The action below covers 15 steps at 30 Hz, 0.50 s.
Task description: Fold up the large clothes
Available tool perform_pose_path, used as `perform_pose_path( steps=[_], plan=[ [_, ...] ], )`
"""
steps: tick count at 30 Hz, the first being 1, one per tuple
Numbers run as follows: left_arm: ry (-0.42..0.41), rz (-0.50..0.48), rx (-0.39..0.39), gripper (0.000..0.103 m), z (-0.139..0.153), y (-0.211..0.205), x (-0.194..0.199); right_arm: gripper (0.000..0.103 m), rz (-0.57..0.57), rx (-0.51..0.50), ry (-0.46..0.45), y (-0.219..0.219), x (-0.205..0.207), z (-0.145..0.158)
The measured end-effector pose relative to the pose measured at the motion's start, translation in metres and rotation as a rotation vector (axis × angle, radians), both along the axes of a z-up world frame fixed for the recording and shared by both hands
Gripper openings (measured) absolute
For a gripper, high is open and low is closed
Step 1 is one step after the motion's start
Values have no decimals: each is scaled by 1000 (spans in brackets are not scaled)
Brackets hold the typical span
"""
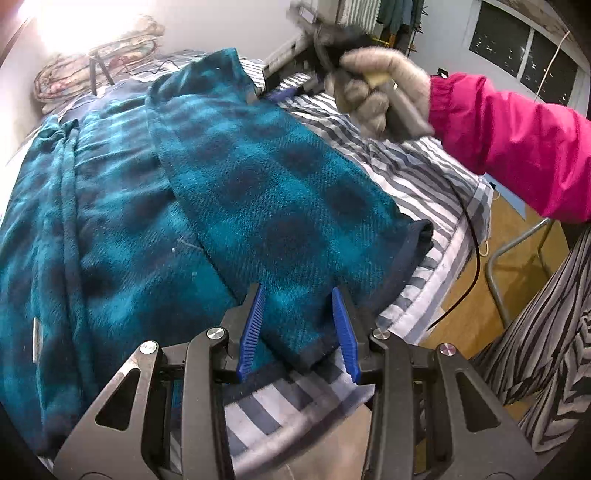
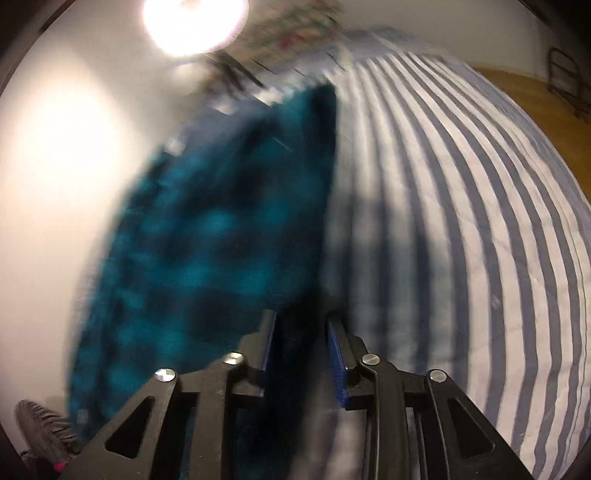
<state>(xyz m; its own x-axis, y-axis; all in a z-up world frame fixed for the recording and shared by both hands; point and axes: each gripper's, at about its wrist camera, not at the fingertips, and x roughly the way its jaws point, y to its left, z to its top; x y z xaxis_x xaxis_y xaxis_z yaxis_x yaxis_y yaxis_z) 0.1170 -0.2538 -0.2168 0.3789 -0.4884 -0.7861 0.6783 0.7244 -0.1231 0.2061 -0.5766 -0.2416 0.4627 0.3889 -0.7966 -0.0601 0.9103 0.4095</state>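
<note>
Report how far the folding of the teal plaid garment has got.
Done: one side panel of the teal plaid garment lies folded over its body on the striped bedding. In hand: the left tool straddles that panel's hem, open; the right tool sits around dark fabric, blurred. Left: remaining folds.

I see a bed point(image 1: 417, 173) with a grey-and-white striped cover, a white wall point(image 2: 55, 166) on its left, and a bright lamp point(image 2: 194, 20). Wood floor point(image 1: 517, 236) lies right; dark windows point(image 1: 517, 40) far right.
</note>
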Motion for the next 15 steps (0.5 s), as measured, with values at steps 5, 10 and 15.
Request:
perform_pose_path(
  steps=[5, 10, 15],
  plan=[
    [-46, 26, -12, 38, 24, 2, -13, 30, 16, -5, -52, -4, -8, 20],
    [-103, -79, -14, 69, 36, -32, -28, 33, -32, 90, -118, -36, -19, 42],
    [-112, -172, 100, 70, 17, -84, -34, 35, -87, 146, -138, -63, -26, 50]
  ],
)
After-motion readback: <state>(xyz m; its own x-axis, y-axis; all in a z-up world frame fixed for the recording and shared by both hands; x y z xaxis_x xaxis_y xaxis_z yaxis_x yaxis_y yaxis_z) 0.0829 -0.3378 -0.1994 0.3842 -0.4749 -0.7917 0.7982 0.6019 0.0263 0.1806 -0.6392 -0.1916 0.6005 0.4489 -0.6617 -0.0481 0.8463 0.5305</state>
